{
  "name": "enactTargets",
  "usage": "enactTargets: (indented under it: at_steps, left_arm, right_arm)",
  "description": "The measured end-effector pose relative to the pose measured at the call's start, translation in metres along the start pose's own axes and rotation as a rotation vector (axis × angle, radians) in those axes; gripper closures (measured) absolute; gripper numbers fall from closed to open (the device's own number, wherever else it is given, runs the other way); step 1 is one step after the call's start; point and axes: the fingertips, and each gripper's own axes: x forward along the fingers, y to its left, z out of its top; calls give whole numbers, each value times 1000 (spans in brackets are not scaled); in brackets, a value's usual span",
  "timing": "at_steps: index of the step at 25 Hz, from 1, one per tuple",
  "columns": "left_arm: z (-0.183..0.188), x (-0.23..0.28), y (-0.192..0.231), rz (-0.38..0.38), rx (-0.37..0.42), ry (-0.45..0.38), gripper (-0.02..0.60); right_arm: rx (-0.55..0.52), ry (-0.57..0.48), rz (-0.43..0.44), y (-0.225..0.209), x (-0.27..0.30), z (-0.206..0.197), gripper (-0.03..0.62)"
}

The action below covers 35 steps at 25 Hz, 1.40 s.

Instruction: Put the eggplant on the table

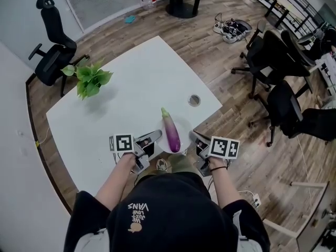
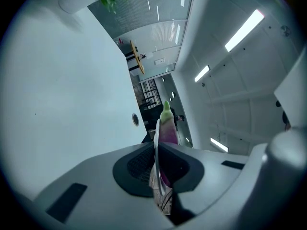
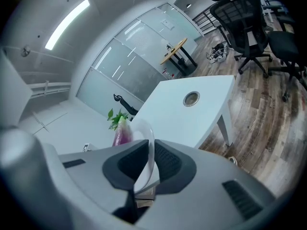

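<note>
A purple eggplant [image 1: 171, 132] with a green stem end lies on a small white plate [image 1: 184, 129], which is held at the near edge of the white table [image 1: 142, 77]. My left gripper [image 1: 156, 136] is shut on the plate's left rim and my right gripper [image 1: 193, 137] on its right rim. In the left gripper view the gripper [image 2: 157, 163] pinches the plate [image 2: 156, 133] edge-on, with the eggplant [image 2: 168, 128] beyond it. In the right gripper view the gripper [image 3: 148, 164] clamps the plate [image 3: 146, 133], and the eggplant [image 3: 122, 134] shows past the rim.
A leafy green plant [image 1: 90, 77] stands at the table's left side. A round cable hole [image 1: 194, 100] sits near the table's right edge. Black office chairs stand at the far left [image 1: 52, 41] and on the right [image 1: 278, 62] on the wood floor.
</note>
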Motion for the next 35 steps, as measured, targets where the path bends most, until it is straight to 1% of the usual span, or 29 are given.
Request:
enactTargets:
  at_steps: [5,12,22,35]
  left_arm:
    - [17,9,8,6,-9,-13,552]
    - [52,27,13,18,-5,-46,552]
    - [92,50,27,32,-14,-98,552]
    - [144,76,53,82,-20,-147,552]
  right_arm:
    - [1,18,2,-6,14,17,546]
    - [-21,48,21,-12,36,54,546]
    - [-47,109,46,-25,68,98,546]
    - [-88,170,65,-39,115,149,546]
